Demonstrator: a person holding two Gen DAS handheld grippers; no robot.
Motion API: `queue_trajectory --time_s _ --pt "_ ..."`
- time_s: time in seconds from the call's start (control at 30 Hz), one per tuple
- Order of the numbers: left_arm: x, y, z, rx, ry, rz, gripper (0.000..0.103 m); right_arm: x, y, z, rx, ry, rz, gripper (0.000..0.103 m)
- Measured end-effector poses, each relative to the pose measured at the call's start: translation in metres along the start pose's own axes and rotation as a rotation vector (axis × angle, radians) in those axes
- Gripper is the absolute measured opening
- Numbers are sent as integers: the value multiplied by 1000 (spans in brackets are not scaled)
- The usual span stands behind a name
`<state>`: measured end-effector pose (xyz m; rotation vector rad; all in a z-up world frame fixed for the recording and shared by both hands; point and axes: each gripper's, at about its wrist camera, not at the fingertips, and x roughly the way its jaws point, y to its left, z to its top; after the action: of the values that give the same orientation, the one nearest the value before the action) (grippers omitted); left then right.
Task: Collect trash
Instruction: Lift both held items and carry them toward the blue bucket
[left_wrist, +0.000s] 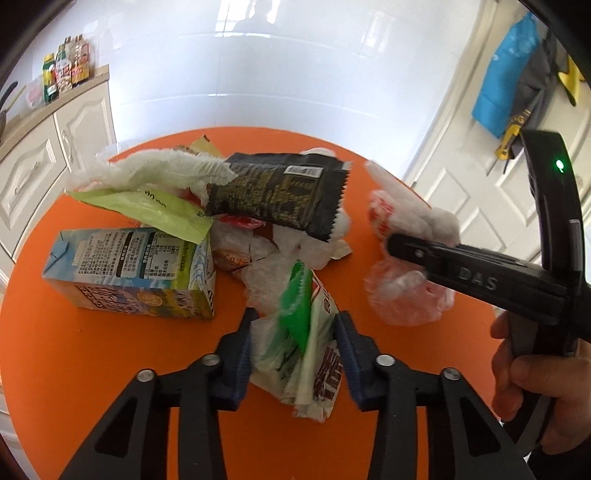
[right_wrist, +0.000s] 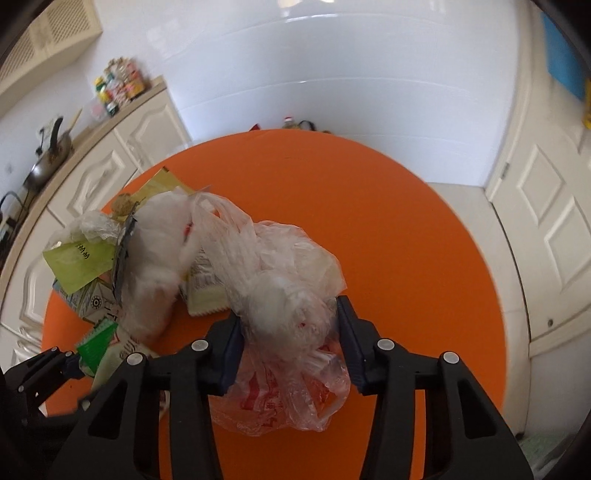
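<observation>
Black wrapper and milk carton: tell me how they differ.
The black wrapper is flat, dark and crinkled, lying atop the trash pile; the milk carton is a boxy, pale blue printed pack lying on its side directly on the orange table. Both carry printed labels.

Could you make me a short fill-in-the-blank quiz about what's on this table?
1. The trash lies on a round table coloured ____.
2. The left gripper straddles wrappers, one of them bright ____.
3. The right gripper straddles a clear plastic ____.
4. The milk carton lies on its ____.

Missing words: orange; green; bag; side
</observation>
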<state>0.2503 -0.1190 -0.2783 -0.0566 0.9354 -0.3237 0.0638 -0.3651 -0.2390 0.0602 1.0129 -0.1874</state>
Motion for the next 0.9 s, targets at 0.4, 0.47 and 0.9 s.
queue_trajectory --time_s 0.4,0.47,0.9 --pt "2 -26 3 57 13 18 40 -34 -22 -31 64 -6 7 47" --pt "-8 -28 5 54 10 14 38 -36 -23 -33 66 -8 7 47" --pt "-30 -34 -8 48 -50 -44 17 -48 -24 -48 83 -6 37 47"
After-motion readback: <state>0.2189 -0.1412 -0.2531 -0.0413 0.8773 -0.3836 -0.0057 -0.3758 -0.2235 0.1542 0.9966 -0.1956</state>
